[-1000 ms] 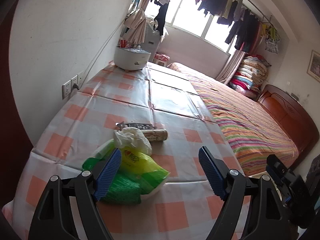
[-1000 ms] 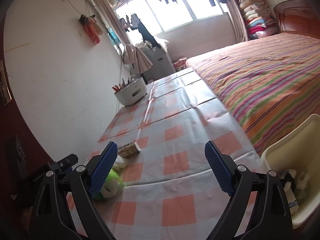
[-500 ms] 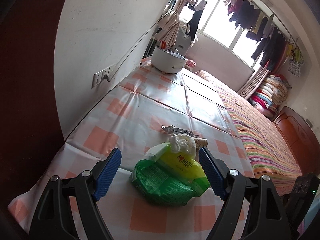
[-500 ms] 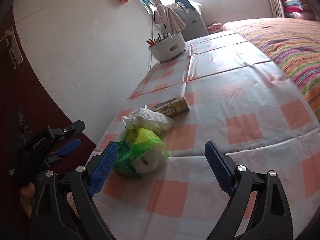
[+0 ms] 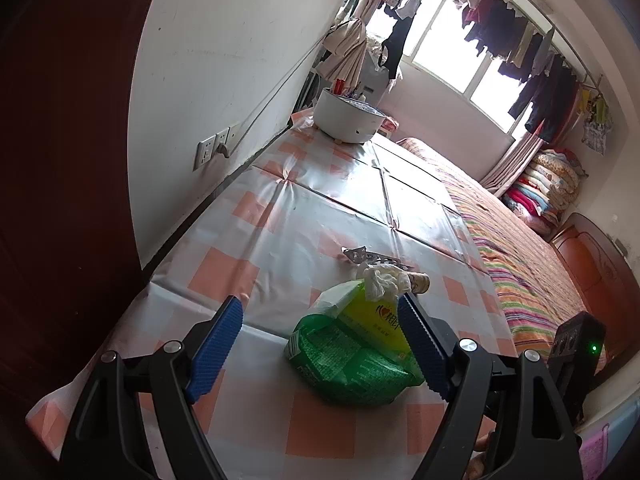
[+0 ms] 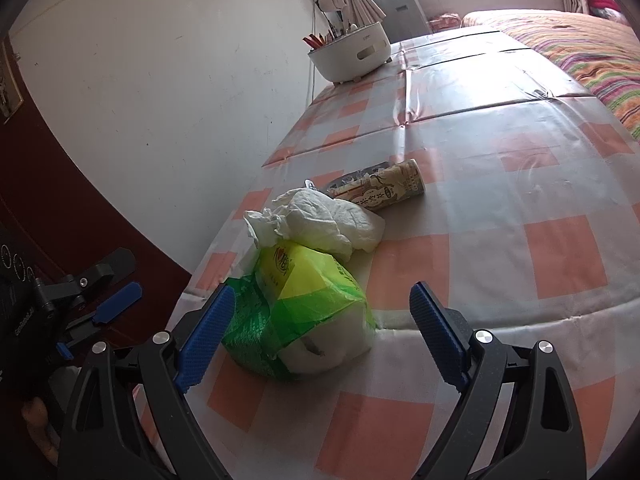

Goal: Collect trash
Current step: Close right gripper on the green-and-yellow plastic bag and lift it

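A green and yellow tissue pack [image 5: 352,352] [image 6: 304,312] lies near the front edge of the checked tablecloth [image 5: 280,216]. A crumpled white tissue [image 5: 380,280] [image 6: 320,224] rests on its far end. Behind that lie a beige printed tube wrapper [image 6: 384,190] [image 5: 418,280] and a silver foil strip [image 5: 370,256]. My left gripper [image 5: 324,346] is open, the pack lying between its blue pads and close to the right one. My right gripper [image 6: 320,334] is open too, with the pack just ahead of its left pad. The left gripper's blue finger [image 6: 116,302] shows at the left edge.
A white bowl-shaped holder [image 5: 348,118] [image 6: 352,56] with red-handled utensils stands at the table's far end by the wall. Wall sockets [image 5: 214,148] sit left of the table. A striped bed [image 5: 528,264] runs along the table's right side. A dark red door [image 5: 60,160] is at left.
Both grippers have swung towards the tissue pack: it was left of the left gripper's jaws and now lies between them. The right view turned from the bed and bin to the trash.
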Demonstrator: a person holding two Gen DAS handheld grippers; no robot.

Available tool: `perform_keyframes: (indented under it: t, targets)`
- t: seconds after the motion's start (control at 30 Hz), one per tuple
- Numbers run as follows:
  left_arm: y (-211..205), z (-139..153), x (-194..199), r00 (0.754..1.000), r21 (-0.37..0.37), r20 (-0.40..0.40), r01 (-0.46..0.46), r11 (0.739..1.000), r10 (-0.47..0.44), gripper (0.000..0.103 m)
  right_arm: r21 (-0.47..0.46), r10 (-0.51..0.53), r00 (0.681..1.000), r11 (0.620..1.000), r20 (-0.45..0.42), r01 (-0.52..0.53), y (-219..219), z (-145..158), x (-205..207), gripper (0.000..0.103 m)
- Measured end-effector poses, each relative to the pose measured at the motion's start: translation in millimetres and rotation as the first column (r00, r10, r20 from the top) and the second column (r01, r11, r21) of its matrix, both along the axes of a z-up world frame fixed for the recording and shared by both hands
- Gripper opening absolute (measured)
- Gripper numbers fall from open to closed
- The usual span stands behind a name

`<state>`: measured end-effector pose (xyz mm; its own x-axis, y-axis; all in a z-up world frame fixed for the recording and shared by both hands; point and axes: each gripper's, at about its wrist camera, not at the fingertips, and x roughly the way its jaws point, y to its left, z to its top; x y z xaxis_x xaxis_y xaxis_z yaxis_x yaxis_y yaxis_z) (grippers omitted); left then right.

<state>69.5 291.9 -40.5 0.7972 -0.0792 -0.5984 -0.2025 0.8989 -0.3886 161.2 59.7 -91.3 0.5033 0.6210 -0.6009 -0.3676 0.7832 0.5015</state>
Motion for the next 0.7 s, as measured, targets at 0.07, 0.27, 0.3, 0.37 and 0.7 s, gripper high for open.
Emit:
perform_keyframes:
  t: [0.07,0.27,0.3,0.37,0.7]
  targets:
    - [0,0,1,1.000,-0.002,0.000,0.000,1.000,0.000,0.077,-0.007,0.004,1.000,1.000,-0.007,-0.004,3,-1,3,0.088]
    - [0,-2,1,1.000,0.004,-0.008,0.002,1.000,-0.002,0.077,-0.049,0.061,0.997,0.997,-0.037,-0.063,25,-12,3,0.088]
    - [1,-2,2,1.000,0.003,-0.011,0.002,1.000,-0.002,0.077,-0.067,0.071,0.997,0.995,-0.040,-0.073,29,-14,2,0.087]
    - [1,-2,2,1.000,0.001,-0.016,0.004,1.000,-0.004,0.077,-0.098,0.095,0.995,0.990,-0.041,-0.099,36,-16,-1,0.072]
    - [-5,0,4,1.000,-0.006,-0.012,0.012,1.000,-0.012,0.077,-0.166,0.135,0.991,0.977,-0.017,-0.136,21,-3,-28,0.043]
